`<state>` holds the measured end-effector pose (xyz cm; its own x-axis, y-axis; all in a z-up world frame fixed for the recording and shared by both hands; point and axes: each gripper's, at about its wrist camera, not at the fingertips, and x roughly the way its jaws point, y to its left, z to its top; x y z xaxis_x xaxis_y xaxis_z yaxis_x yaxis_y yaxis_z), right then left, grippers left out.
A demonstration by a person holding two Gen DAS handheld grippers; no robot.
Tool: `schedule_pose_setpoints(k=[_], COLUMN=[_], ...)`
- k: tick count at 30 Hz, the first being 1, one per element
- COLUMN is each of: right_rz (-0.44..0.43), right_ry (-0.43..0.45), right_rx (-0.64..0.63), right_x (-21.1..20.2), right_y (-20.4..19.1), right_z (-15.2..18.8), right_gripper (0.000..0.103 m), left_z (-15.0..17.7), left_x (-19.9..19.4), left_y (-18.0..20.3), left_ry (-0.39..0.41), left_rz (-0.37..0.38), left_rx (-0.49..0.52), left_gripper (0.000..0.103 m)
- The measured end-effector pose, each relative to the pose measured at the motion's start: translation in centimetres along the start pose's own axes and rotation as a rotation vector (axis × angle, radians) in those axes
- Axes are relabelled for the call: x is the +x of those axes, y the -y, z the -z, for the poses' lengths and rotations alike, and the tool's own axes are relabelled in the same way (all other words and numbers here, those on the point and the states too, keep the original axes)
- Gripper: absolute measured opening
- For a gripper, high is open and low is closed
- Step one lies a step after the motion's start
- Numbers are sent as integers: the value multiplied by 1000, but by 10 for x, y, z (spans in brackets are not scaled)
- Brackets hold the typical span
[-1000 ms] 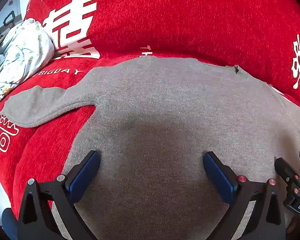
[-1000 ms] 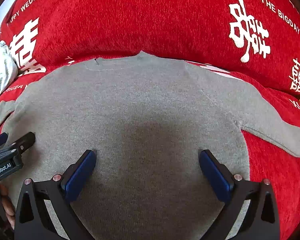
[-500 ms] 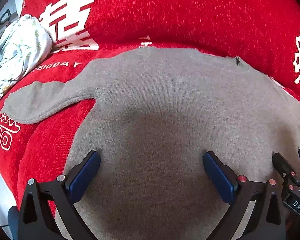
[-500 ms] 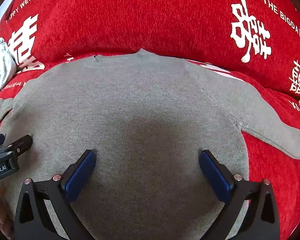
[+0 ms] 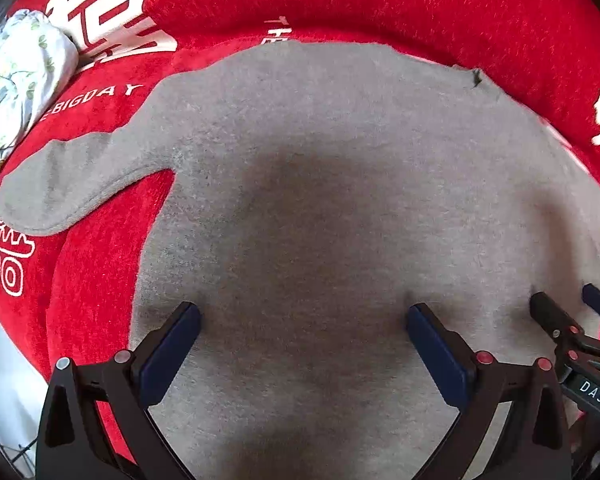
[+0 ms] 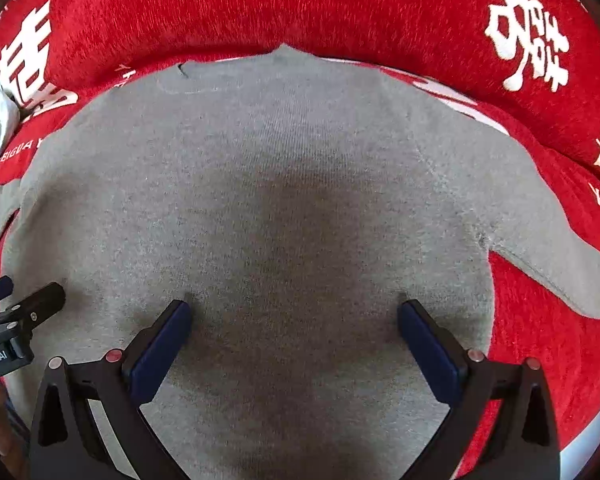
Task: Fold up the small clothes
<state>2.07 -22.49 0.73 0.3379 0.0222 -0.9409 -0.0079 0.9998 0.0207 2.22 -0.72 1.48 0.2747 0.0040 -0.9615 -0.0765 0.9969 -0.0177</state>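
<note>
two grippers hover low over one grey sweater point(image 5: 320, 200), which lies flat and face-down or face-up (you cannot tell which) on a red sofa cover point(image 5: 380, 4); your left gripper point(image 5: 302, 318) and right gripper point(image 6: 294, 314) both show jaws spread wide, holding nothing, over the lower body of the garment; its neckline point(image 6: 228, 72) points away from you toward the backrest, so the long axis of the body runs from you to the backrest; the left sleeve point(image 5: 72, 184) and right sleeve point(image 6: 548, 256) splay outward and slightly toward you; judged soft, light, limp knit that will drape and cling to the plush cover; take hold at a sleeve cuff or shoulder edge, pinching a single layer; a floral bundle point(image 5: 16, 80) rests far left.
</note>
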Motion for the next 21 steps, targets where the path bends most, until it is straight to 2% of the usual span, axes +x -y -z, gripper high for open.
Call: schedule_pose_setpoints(k=[4,8,14,21], right_rz=[-44,-11,-8,27], right_ry=[22,59,82,155], right_rx=[39,13,2,33], right_x=[-10,-19,-27,-38], right_y=[8,6,3,18], right_z=[2,6,6,6], right_gripper=[103,103,103,103], left_z=[1,0,-5,-8], left_x=[-8,-18,-29,-44], left_y=[9,19,27,39], left_ry=[33,68,95,161], left_rz=[-16,-28,-28,-25], left_rx=[20,47,47,56], left_gripper=[103,103,103,103])
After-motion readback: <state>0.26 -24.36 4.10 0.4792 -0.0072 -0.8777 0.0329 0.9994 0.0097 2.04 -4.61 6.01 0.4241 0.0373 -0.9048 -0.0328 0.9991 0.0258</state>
